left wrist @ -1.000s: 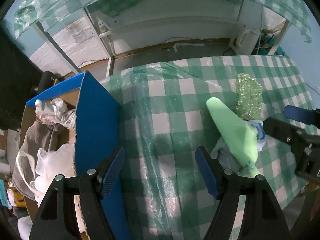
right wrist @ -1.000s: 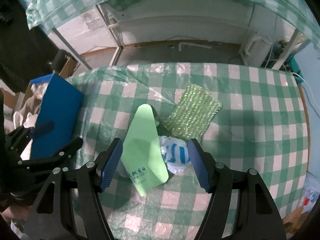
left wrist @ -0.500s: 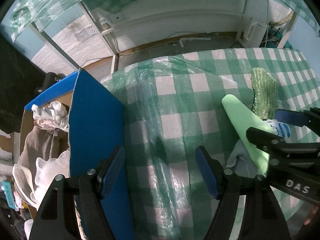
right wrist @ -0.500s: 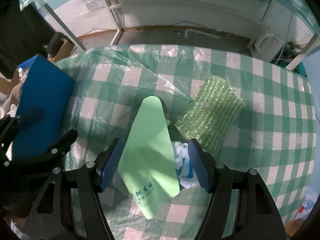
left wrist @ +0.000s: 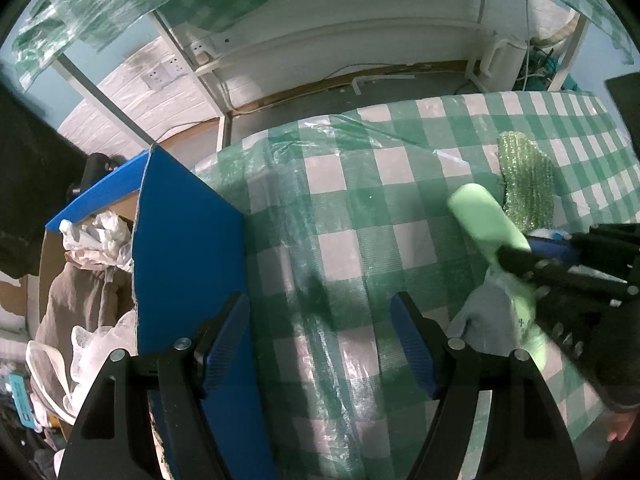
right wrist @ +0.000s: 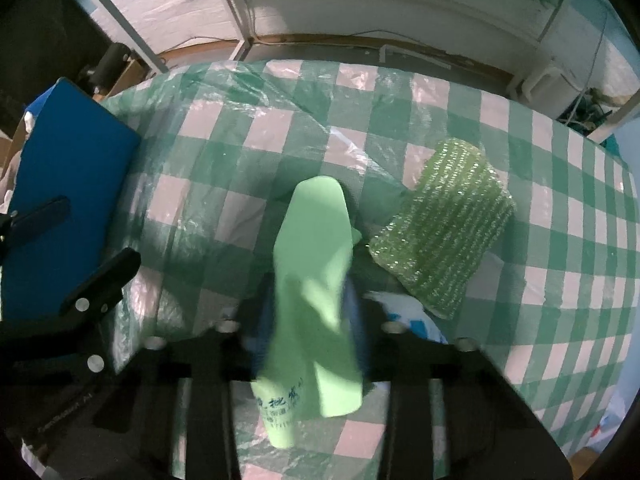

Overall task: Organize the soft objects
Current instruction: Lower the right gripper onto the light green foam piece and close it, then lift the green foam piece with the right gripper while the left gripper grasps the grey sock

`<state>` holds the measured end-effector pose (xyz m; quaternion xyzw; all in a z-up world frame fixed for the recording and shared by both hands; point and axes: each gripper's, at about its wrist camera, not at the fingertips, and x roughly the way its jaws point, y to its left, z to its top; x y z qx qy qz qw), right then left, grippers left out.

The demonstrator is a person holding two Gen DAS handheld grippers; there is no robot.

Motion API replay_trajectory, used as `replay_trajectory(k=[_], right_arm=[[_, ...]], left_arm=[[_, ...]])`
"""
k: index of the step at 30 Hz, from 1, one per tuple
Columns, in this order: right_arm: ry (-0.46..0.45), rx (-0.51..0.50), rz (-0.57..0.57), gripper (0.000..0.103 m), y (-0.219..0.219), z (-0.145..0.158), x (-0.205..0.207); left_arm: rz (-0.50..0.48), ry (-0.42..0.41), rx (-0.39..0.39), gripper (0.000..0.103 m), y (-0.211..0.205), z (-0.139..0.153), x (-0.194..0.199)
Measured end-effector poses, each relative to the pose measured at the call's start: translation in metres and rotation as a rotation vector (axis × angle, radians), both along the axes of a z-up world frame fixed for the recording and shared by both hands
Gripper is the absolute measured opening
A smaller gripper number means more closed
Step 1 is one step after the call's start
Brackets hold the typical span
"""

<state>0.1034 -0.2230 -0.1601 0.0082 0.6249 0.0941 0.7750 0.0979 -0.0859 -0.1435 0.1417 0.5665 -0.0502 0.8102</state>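
Observation:
A light green foam sheet (right wrist: pixel 316 248) with printed characters lies in the middle of the green checked tablecloth (right wrist: pixel 248 148). My right gripper (right wrist: pixel 310 312) is shut on the foam sheet, pinching its near half so it folds. The sheet also shows in the left wrist view (left wrist: pixel 486 220). A sparkly green scrub cloth (right wrist: pixel 444 224) lies just right of it. A white and blue cloth (right wrist: pixel 412 320) lies under the sheet's right side. My left gripper (left wrist: pixel 320 344) is open and empty above the table's left part, next to a blue box (left wrist: pixel 180 264).
The blue cardboard box stands off the table's left edge and holds a brown cloth (left wrist: pixel 80 304) and white plastic bags (left wrist: pixel 100 236). A pale grey cloth (left wrist: pixel 488 320) lies under the foam sheet. A wall with sockets (left wrist: pixel 168 74) is beyond the table.
My right gripper moved forward over the green foam sheet and closed on it. The sheet now bends between the fingers. My left gripper stayed open and shifted slightly.

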Motion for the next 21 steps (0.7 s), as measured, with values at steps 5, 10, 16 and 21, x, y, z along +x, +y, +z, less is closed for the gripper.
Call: replay_trajectory(k=[5, 10, 16, 21], right_arm=[[-0.025, 0.031, -0.025, 0.008, -0.011, 0.010, -0.006], [-0.058, 0.055, -0.038, 0.008, -0.018, 0.026, -0.017], [-0.093, 0.075, -0.053, 0.008, -0.029, 0.045, -0.030], [-0.108, 0.082, -0.066, 0.008, -0.037, 0.054, -0.040]], left_arm=[[-0.002, -0.003, -0.018, 0.075, -0.001, 0.004, 0.000], [-0.016, 0.003, -0.053, 0.075, -0.006, 0.008, -0.005], [-0.048, 0.012, -0.081, 0.080, -0.015, 0.010, -0.016], [-0.063, 0.047, -0.126, 0.081, -0.026, 0.008, -0.024]])
